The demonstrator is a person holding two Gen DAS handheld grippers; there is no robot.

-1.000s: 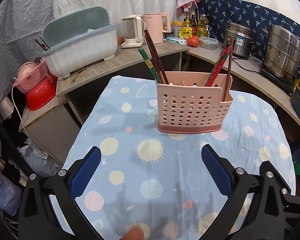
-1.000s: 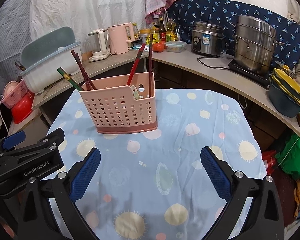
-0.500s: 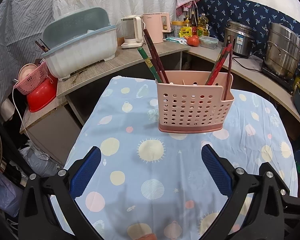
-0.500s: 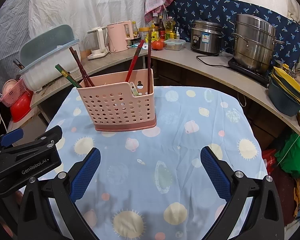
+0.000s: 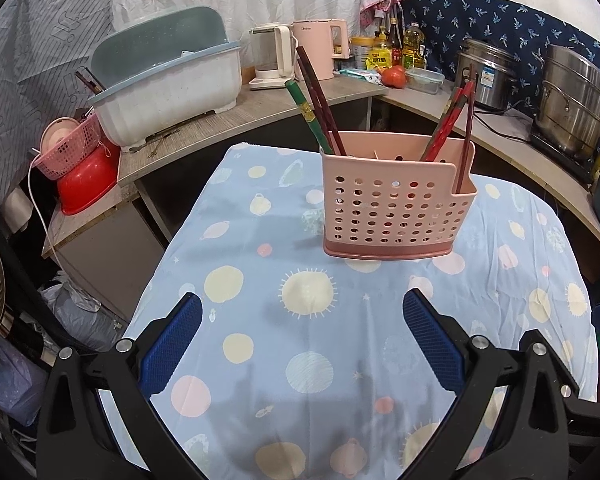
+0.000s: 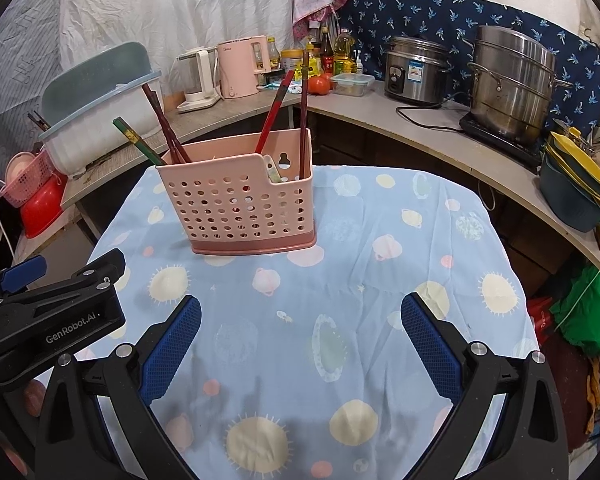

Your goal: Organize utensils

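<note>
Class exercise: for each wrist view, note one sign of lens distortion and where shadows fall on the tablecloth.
Left wrist view: dark corners frame the image, the counter edge bows, and soft grey shadows lie on the tablecloth near the left gripper. Right wrist view: the same dark corners, the counter curves, and faint shadows sit by the right gripper; the pink holder looks sharp.

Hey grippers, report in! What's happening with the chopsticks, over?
Left gripper open, empty. Right gripper open, empty. Chopsticks stand in the pink holder on the tablecloth. Nothing in between.
</note>
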